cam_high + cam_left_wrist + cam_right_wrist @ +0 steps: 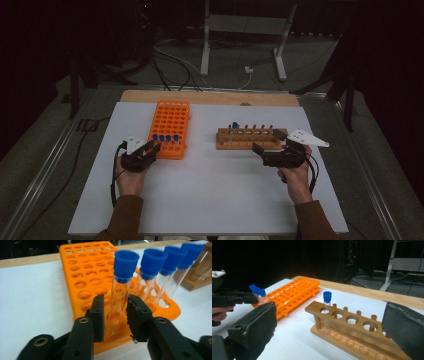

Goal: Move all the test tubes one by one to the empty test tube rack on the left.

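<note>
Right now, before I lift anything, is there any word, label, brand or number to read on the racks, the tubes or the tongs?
None: no readable text in any view.
Orange rack: plain, no numbers by its holes.
Wooden rack: bare wood.
Blue-capped tubes: clear glass, plain caps, no labels.
Left tongs, open around the nearest tube: black, unmarked.
Right tongs, open: unmarked.
Grey plate on the right tongs: no print to be made out.

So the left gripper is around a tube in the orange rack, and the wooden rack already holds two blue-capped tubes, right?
Not quite: the wooden rack holds one blue-capped tube, as the right gripper view shows. The left gripper does straddle a tube in the orange rack.
</note>
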`<state>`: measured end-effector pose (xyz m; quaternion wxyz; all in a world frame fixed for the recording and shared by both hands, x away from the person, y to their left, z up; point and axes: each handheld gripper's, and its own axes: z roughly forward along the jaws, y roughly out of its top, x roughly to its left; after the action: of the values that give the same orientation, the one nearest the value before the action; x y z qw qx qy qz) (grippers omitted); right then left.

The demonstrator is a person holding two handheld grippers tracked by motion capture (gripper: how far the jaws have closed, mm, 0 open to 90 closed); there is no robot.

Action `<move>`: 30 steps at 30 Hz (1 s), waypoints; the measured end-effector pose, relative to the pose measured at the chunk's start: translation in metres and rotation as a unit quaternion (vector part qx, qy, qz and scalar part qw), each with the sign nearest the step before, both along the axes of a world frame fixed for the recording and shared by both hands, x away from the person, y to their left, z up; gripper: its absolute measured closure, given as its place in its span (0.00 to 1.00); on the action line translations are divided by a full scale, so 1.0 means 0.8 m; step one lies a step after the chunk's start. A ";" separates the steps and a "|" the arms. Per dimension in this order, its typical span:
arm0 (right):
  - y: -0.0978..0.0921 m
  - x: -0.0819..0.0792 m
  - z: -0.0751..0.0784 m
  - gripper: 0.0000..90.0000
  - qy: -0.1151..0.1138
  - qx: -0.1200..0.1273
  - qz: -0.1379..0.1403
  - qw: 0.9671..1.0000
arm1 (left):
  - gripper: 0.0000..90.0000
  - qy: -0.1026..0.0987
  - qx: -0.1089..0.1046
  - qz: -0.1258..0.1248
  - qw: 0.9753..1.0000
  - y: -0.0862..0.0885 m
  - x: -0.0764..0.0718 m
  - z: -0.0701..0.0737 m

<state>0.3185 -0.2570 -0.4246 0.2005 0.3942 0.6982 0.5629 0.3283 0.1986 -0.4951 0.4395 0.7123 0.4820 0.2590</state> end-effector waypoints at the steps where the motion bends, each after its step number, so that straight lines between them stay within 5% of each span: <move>1: 0.000 0.000 0.000 0.00 0.001 0.000 0.000 1.000 | 0.71 -0.002 -0.005 0.002 1.000 0.001 -0.002 0.002; 7: 0.001 0.000 0.001 0.00 -0.001 0.000 0.000 1.000 | 0.59 -0.023 -0.043 -0.008 0.999 0.008 -0.018 0.016; 11: 0.001 0.000 0.001 0.00 0.000 -0.001 0.000 1.000 | 0.49 -0.035 -0.043 -0.014 0.998 0.003 -0.027 0.024; 18: 0.005 0.000 0.002 0.00 0.000 -0.005 0.000 1.000 | 0.27 -0.051 -0.073 -0.003 0.996 0.003 -0.042 0.033; 30: 0.030 0.018 0.011 0.00 0.004 -0.025 0.006 1.000 | 0.02 -0.031 -0.054 -0.002 0.998 -0.005 -0.051 0.034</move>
<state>0.3331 -0.2329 -0.4154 0.2035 0.3872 0.7154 0.5449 0.2873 0.1948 -0.4678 0.4924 0.6803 0.4799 0.2538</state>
